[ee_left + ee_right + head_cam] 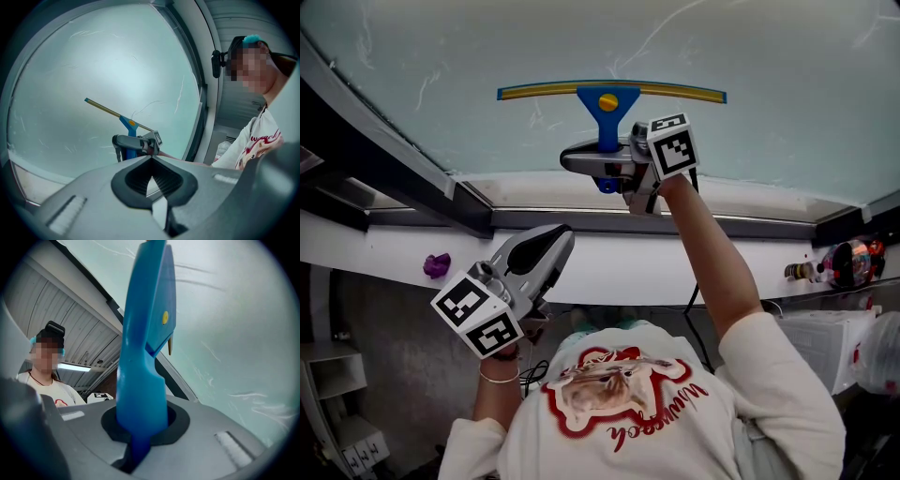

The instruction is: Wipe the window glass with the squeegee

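Note:
A blue-handled squeegee [607, 105] lies with its yellow-edged blade flat against the window glass [769, 112], blade level and handle pointing down. My right gripper [605, 161] is raised at arm's length and shut on the blue handle [143, 376], which fills the space between its jaws. From the left gripper view the squeegee [127, 123] and right gripper [133, 143] show side-on against the glass [70, 70]. My left gripper [555, 242] hangs low in front of the sill, away from the glass, its jaws shut with nothing in them [151, 185].
A dark window frame [403, 173] runs down the left side and along the bottom of the pane. Below it is a white sill [694, 267] with a small purple object [437, 265] at left and some small items [848, 262] at right. Faint streaks mark the glass.

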Motion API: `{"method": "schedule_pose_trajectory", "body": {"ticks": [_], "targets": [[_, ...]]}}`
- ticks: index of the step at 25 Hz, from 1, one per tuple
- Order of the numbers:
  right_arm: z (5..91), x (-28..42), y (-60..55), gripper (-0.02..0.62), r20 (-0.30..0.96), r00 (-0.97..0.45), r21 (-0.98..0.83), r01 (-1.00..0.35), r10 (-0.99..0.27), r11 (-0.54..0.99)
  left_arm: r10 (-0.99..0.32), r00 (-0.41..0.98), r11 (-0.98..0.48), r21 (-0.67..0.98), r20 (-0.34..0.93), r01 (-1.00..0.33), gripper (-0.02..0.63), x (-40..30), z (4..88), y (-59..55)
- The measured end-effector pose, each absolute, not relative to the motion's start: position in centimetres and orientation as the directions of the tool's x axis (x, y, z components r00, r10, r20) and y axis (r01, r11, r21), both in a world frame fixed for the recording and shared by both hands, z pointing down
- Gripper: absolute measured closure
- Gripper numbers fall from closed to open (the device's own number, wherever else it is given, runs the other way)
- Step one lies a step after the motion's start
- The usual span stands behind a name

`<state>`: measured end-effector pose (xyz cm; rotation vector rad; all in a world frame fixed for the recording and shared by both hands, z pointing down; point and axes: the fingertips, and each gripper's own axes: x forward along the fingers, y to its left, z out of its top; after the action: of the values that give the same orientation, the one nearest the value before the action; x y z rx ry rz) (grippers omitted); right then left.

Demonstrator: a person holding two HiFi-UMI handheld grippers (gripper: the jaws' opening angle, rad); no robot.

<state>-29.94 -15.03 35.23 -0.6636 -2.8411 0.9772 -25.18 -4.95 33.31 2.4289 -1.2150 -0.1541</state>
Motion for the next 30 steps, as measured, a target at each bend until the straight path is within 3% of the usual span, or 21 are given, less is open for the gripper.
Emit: {"method": "schedule_pose_trajectory", "body": {"ticks": [30], "targets": [[40.8,-29.9,-14.6,0.552,-0.075,-0.912,-0.665,0.348,0.404,0.661,-0.776,0.617,-0.519,0.425,0.129,-0.741,0.605,-25.1,34.7,-5.1]]}}
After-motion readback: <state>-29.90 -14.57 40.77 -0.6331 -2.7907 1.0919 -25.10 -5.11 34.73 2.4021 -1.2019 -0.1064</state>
